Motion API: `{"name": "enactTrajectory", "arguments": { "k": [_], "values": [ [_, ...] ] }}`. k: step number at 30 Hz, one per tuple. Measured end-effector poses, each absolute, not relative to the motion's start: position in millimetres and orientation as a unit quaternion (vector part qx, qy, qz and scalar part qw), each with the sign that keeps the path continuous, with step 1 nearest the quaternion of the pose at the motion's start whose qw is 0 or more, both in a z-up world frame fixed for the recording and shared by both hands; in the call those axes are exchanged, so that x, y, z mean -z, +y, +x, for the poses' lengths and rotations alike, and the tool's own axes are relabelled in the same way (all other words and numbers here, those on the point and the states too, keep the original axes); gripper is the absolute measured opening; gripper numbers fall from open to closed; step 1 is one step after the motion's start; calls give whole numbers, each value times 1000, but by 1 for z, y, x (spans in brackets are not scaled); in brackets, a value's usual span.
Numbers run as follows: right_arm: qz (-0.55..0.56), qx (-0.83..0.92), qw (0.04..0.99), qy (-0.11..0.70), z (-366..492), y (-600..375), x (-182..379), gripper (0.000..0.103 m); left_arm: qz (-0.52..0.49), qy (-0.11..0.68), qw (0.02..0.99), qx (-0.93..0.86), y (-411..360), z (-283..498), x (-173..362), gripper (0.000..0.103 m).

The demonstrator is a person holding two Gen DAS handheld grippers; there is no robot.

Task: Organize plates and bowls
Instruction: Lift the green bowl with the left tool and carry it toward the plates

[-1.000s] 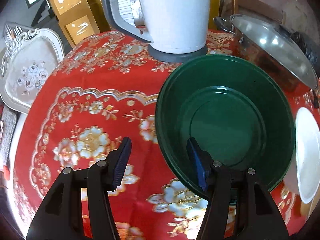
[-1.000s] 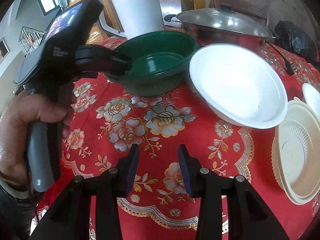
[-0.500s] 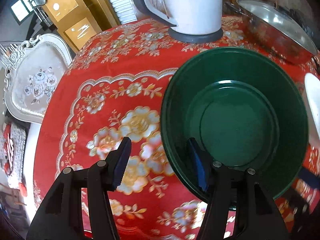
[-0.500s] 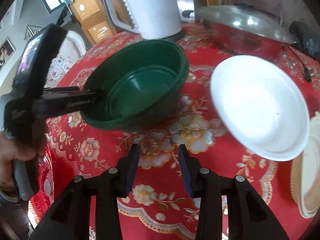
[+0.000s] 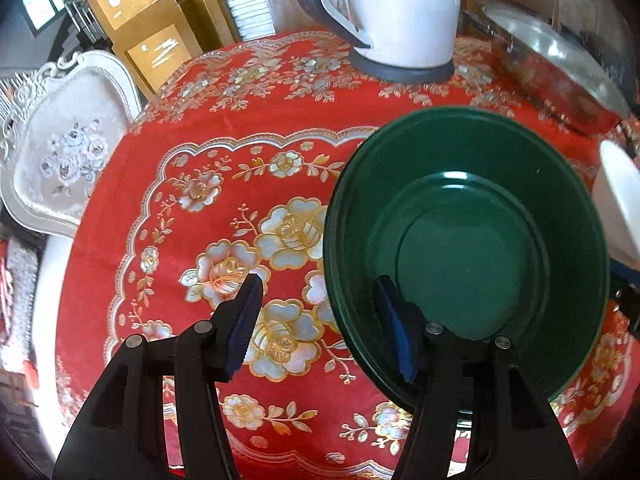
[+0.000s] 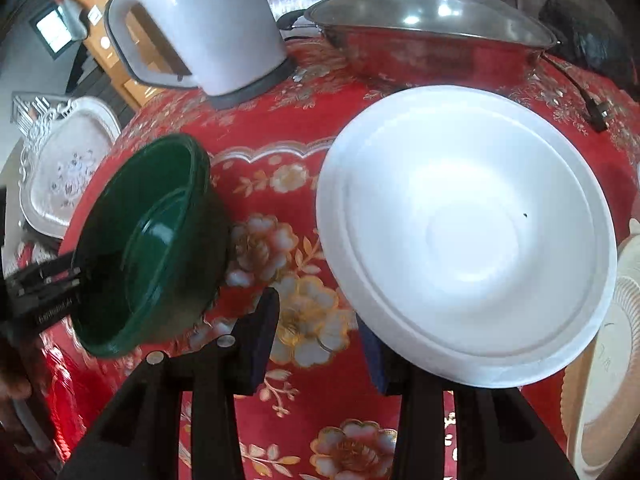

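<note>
- Two views. Left wrist: left gripper (image 5: 318, 320) is straddling the near rim of the green bowl (image 5: 468, 256), jaws apart, not clamping; bowl is sitting toward the tabletop's (image 5: 224, 120) right half, in front of the kettle (image 5: 400, 12).
- Right wrist: right gripper (image 6: 320, 336) is hovering jaws apart at the near rim of the white plate (image 6: 468, 232); gripping nothing.
- Progress: looking early, nothing stacked; cream plates (image 6: 612, 360) are waiting at the right edge.
- Hidden: cream plates cut off; bowl's contact with the cloth is unclear.
</note>
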State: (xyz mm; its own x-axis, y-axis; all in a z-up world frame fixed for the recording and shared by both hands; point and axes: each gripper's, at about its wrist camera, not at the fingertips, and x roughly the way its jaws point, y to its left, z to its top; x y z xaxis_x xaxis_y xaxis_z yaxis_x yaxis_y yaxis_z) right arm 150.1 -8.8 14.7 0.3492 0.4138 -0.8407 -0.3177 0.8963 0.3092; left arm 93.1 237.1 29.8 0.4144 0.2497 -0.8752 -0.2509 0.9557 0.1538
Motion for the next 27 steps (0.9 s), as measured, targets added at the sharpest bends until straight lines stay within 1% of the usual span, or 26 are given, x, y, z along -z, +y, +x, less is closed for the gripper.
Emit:
{"name": "enactTrajectory", "arguments": {
  "k": [4, 13, 14, 15, 27],
  "values": [
    [87, -281, 799, 524, 147, 9, -24, 41, -24, 509, 848, -145, 242, 94, -35, 58],
    [119, -273, 806, 511, 147, 12, -32, 44, -41, 510, 847, -144, 252, 101, -30, 58],
    [120, -272, 808, 509, 145, 11, -34, 48, -43, 510, 846, -145, 254, 102, -29, 58],
    [120, -271, 810, 506, 146, 11, -35, 49, -44, 510, 847, -145, 255, 103, -29, 58],
    [120, -287, 807, 502, 161, 39, -45, 50, -60, 516, 840, -156, 272, 117, -24, 58]
  ]
}}
